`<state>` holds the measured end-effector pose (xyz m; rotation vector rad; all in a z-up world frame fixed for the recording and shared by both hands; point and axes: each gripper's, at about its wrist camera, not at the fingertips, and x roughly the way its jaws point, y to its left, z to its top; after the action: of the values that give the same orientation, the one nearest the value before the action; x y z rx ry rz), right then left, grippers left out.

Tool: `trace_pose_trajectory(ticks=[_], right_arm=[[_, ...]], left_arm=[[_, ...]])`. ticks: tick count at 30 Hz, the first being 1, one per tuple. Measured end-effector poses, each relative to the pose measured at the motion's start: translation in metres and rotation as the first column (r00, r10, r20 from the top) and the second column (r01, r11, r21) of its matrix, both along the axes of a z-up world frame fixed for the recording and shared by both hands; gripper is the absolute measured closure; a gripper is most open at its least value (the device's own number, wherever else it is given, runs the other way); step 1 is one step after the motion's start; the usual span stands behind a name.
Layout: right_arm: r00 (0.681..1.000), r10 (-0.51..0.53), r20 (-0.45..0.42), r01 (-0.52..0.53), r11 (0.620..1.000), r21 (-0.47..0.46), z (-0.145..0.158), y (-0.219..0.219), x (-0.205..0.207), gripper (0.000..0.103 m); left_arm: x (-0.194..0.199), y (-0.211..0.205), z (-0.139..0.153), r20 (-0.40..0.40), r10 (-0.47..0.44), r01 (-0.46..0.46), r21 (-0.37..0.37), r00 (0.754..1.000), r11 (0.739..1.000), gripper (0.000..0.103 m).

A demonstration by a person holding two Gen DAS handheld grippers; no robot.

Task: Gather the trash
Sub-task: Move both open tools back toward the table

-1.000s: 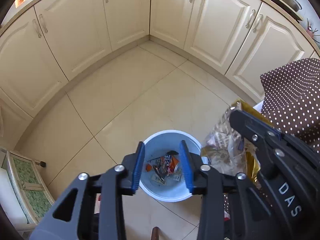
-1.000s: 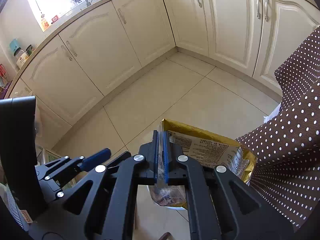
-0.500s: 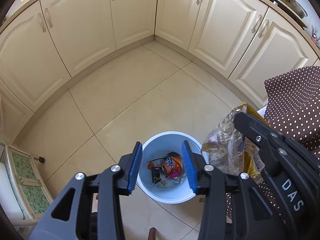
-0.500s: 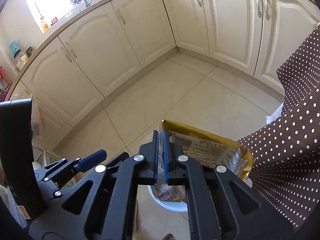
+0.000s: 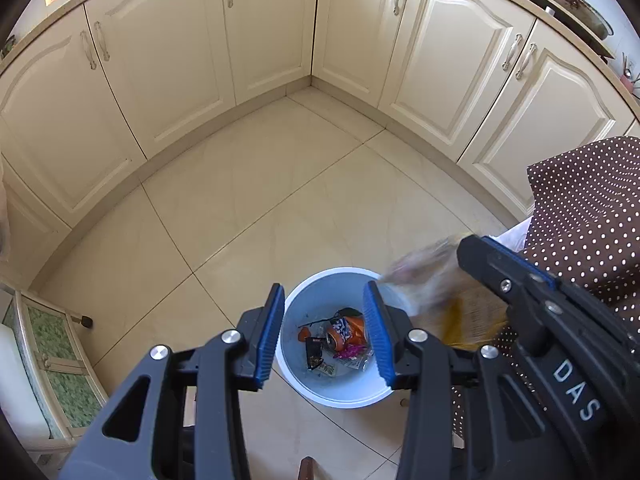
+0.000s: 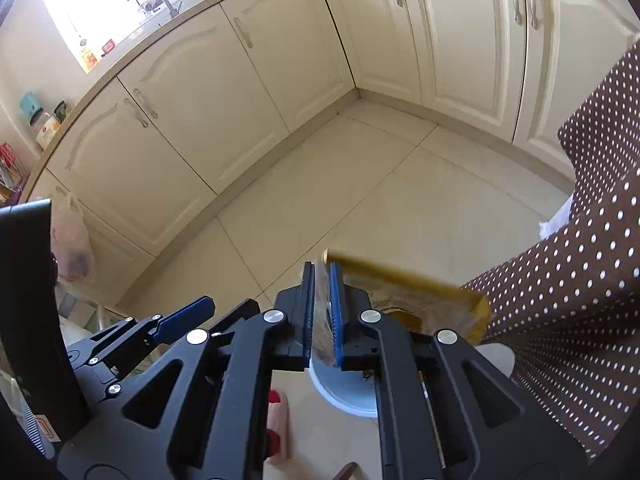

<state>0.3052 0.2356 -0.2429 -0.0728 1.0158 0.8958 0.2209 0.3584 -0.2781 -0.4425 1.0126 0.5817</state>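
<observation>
A white trash bin stands on the tiled floor and holds an orange can and several wrappers. My left gripper is open and empty, high above the bin. My right gripper holds a gold and clear snack bag between its blue pads; the jaws stand slightly apart and the bag is blurred. In the left wrist view the bag hangs at the bin's right rim under the right gripper. The bin's rim shows below the right gripper.
Cream kitchen cabinets wrap the corner behind the floor. A table with a brown polka-dot cloth stands at the right. A low green-panelled stand is at the left. A plastic bag hangs on a cabinet.
Both grippers rose and tilted, so the bin sits more centred under the left gripper. The right jaws have parted slightly and the bag now blurs and has swung toward the bin.
</observation>
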Motion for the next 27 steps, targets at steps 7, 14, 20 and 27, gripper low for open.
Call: trace_pose_trajectory(ticks=[7, 14, 20, 27], right_arm=[[1.0, -0.019, 0.014, 0.019, 1.0, 0.005, 0.012, -0.011, -0.005, 0.087], [0.989, -0.068, 0.131, 0.066, 0.998, 0.021, 0.058, -0.039, -0.015, 0.087], [0.954, -0.154, 0.257, 0.136, 0.987, 0.088, 0.119, -0.092, -0.031, 0.086], [0.873, -0.298, 0.386, 0.258, 0.954, 0.153, 0.182, -0.177, -0.049, 0.058]], left_arm=[[-0.006, -0.007, 0.015, 0.02, -0.004, 0.004, 0.02, 1.0, 1.0, 0.062], [-0.014, -0.028, 0.065, 0.1, -0.028, 0.018, 0.095, 0.995, 0.995, 0.063], [-0.025, -0.074, 0.123, 0.203, -0.1, 0.058, 0.204, 0.974, 0.977, 0.062], [-0.025, -0.154, 0.182, 0.303, -0.254, 0.154, 0.319, 0.919, 0.935, 0.056]])
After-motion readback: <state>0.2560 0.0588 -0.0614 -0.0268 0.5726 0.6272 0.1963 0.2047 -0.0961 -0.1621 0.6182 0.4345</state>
